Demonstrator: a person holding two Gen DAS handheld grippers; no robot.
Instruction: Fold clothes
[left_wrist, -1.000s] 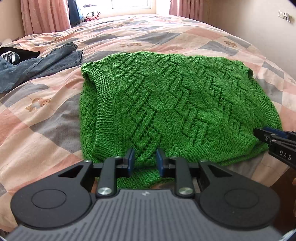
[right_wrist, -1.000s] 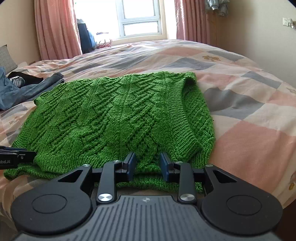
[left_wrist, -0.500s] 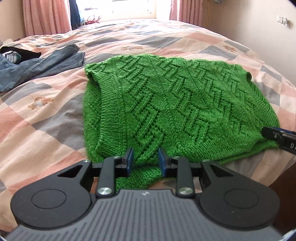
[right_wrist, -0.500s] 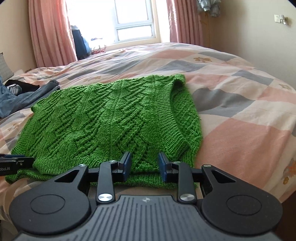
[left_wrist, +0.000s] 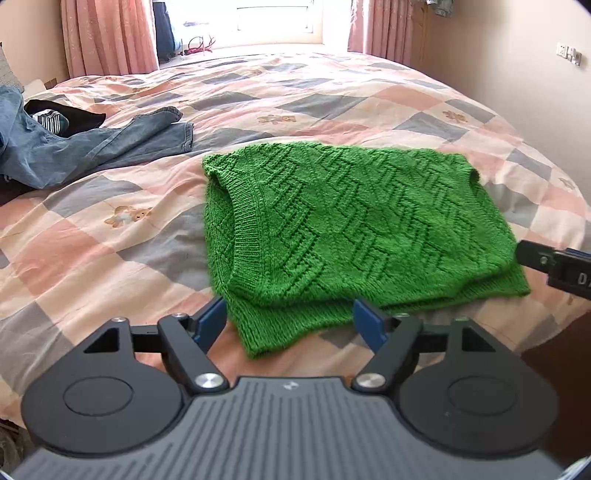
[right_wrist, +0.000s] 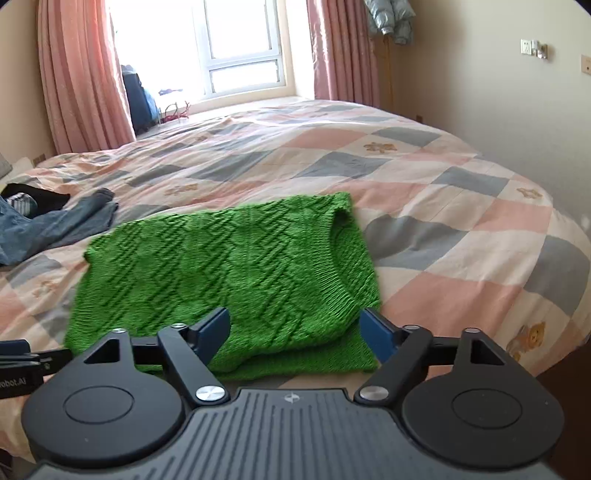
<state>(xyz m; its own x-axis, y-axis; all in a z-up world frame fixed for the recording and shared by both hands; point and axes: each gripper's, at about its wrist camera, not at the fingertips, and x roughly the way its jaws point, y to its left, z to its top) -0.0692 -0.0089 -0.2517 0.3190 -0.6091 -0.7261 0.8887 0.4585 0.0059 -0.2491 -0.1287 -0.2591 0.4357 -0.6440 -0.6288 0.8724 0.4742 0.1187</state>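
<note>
Green knitted sweater lies folded on the bed, both grippers above its near edge.

Left wrist view: the left gripper (left_wrist: 290, 323) has fingers spreading apart, pinching nothing; the green sweater (left_wrist: 354, 225) lies on the patchwork bed (left_wrist: 332, 99), jeans (left_wrist: 92, 144) well apart to its left.
Right wrist view: the right gripper (right_wrist: 295, 334) likewise spreads its fingers clear over the sweater's (right_wrist: 229, 269) near hem.

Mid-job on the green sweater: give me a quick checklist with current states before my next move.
1. Left tongs free of the green sweater: ok, jaws opening, pads off the knit.
2. Right tongs free: ok, also opening.
3. Sweater folded over itself: ok, lower layer shows along the near edge.
4. Edges aligned: not ok, lower layer sticks out in front.
5. Jeans apart from sweater: ok.
6. Sweater fully on the bed: ok.
</note>
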